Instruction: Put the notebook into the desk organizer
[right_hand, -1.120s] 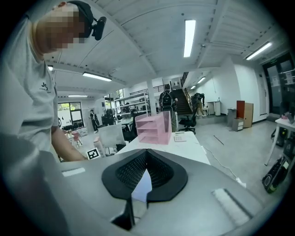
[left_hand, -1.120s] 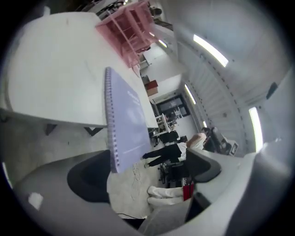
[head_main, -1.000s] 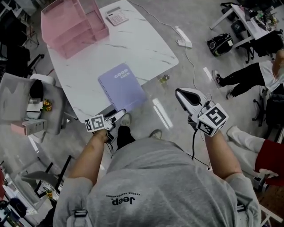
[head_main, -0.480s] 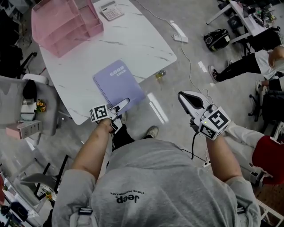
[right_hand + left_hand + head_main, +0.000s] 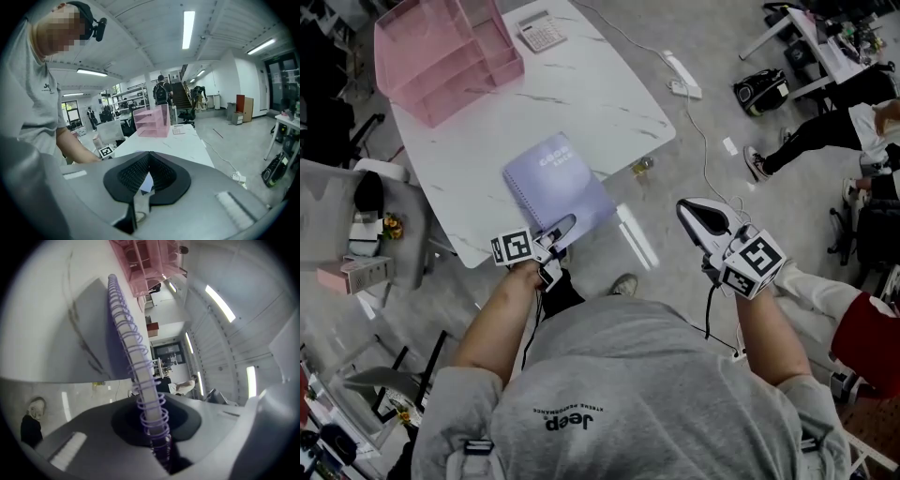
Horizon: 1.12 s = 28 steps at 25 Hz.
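The lilac spiral notebook [image 5: 555, 180] lies at the near edge of the white marble table [image 5: 609, 94]. My left gripper [image 5: 563, 226] has just closed its jaws on the notebook's near corner. In the left gripper view the spiral binding [image 5: 140, 376] runs straight between the jaws, and the pads press on it. The pink desk organizer [image 5: 445, 56] stands at the table's far left corner, also in the left gripper view [image 5: 150, 261]. My right gripper [image 5: 689, 211] hangs shut and empty over the floor to the right of the table; its view shows the organizer [image 5: 152, 121] far ahead.
A calculator [image 5: 542, 33] lies beside the organizer. A grey chair [image 5: 356, 225] with clutter stands left of the table. On the floor are a power strip [image 5: 684, 77], a small bottle [image 5: 642, 166] and a black bag [image 5: 764, 89]. A seated person's legs [image 5: 811, 141] are at the right.
My left gripper has moved forward onto the notebook's near corner, and its jaws have gone from wide open to shut on the spiral edge. The right gripper has stayed put.
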Each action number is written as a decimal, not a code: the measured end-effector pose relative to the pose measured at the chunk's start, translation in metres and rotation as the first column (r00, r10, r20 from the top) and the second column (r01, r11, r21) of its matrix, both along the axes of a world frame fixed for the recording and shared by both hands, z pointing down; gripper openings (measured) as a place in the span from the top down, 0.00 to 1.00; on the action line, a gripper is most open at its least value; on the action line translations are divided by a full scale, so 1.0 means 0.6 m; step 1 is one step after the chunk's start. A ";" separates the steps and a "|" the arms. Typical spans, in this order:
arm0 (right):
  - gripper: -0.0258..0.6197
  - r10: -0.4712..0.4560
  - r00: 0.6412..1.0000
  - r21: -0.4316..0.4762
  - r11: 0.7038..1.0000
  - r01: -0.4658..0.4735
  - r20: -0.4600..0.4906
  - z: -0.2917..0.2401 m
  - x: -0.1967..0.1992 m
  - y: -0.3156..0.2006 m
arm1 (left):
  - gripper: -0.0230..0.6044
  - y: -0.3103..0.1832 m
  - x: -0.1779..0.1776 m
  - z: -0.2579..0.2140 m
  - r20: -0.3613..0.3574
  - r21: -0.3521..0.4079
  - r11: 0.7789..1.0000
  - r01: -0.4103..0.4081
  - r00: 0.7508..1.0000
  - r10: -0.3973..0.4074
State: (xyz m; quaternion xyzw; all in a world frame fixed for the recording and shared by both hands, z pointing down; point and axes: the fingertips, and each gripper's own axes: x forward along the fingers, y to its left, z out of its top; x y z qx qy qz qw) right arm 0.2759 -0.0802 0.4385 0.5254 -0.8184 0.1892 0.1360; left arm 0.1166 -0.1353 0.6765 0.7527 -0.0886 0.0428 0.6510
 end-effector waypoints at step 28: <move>0.31 -0.196 0.504 -0.121 0.840 0.529 0.841 0.018 -0.294 -0.290 | 0.82 -0.225 -0.162 -0.369 -0.112 0.485 0.874 -0.043 0.988 0.110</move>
